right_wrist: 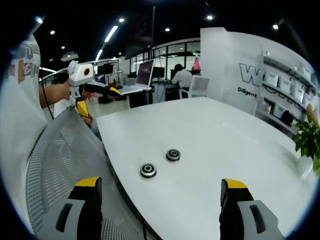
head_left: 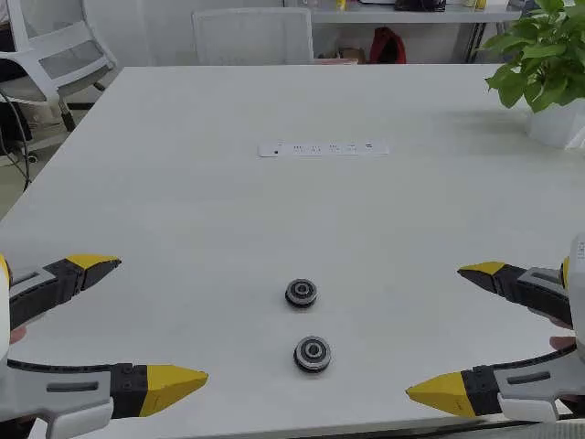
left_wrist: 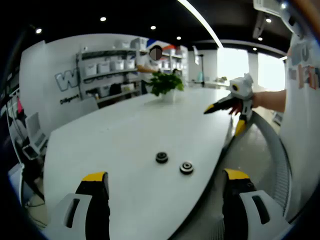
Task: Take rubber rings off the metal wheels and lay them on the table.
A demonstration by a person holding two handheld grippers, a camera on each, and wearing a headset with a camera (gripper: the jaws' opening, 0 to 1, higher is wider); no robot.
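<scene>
**Both grippers open over the bench, two wheels lying between them**

At your left, the left gripper (head_left: 163, 318) hovers above the near edge of the white bench (head_left: 183, 183). Its yellow-tipped jaws are spread wide, with nothing between them.

Near the middle of the bench, towards your side, two small metal wheels lie flat and a little apart. The far wheel (head_left: 301, 293) sits just beyond the near wheel (head_left: 313, 354), which is slightly further right. Each has a dark outer ring (head_left: 289, 293) around a paler hub, so the rubber appears to be in place on both. Neither gripper touches either wheel. In both gripper views the wheels lie well ahead of the jaws, roughly centred between them.

Further back, a white power strip (head_left: 323, 148) lies flat on the bench.

At your right, the right gripper (head_left: 434, 331) hovers above the near edge, facing the left one. Its jaws are also wide apart and hold nothing. Each gripper view shows the other gripper across the bench corner, held up by your hand.

At the far right corner a green potted plant (head_left: 539, 55) stands on the bench. White chairs (head_left: 251, 35) stand beyond its far edge.
</scene>
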